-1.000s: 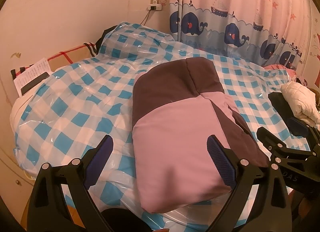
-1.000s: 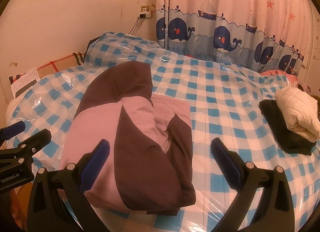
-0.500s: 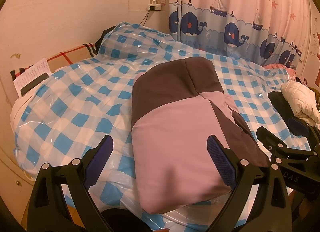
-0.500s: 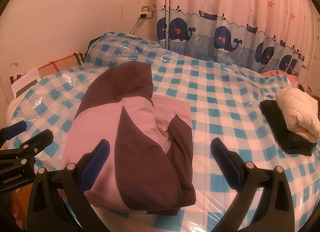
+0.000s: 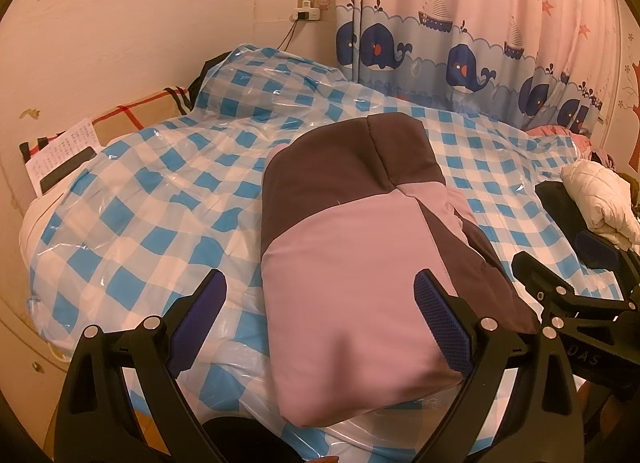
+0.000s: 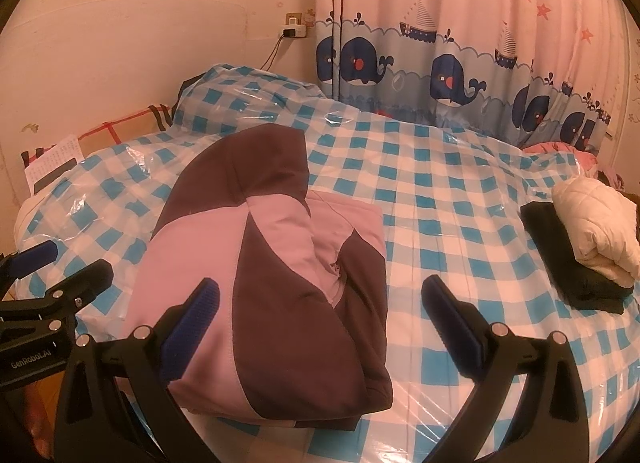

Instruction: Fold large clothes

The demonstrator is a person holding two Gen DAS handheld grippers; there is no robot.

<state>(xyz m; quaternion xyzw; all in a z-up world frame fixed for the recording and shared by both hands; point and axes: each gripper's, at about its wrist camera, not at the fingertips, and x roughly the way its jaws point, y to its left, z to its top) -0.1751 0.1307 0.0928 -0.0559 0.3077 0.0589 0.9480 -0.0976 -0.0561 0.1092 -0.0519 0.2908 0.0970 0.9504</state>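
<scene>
Jacket: your pink and brown jacket point(image 5: 352, 247) lay folded on the bed point(image 5: 152, 199), close to its near edge.
Long way: it ran from near you toward the far curtain point(image 6: 460, 75), with the brown part at the far end.
Left claw: your left claw point(image 5: 320, 323) was wide open and held nothing. The near left corner of the jacket sat between its two fingers, a bit past the tips, not touching.
Right claw: your right claw point(image 6: 320, 327) was wide open too, and empty. The near right side of the jacket lay just in front of its left finger.
Nearer claw: I think both were about as close.
Other clothes: a white and black pile point(image 6: 588, 239) sat well apart, far right.
</scene>
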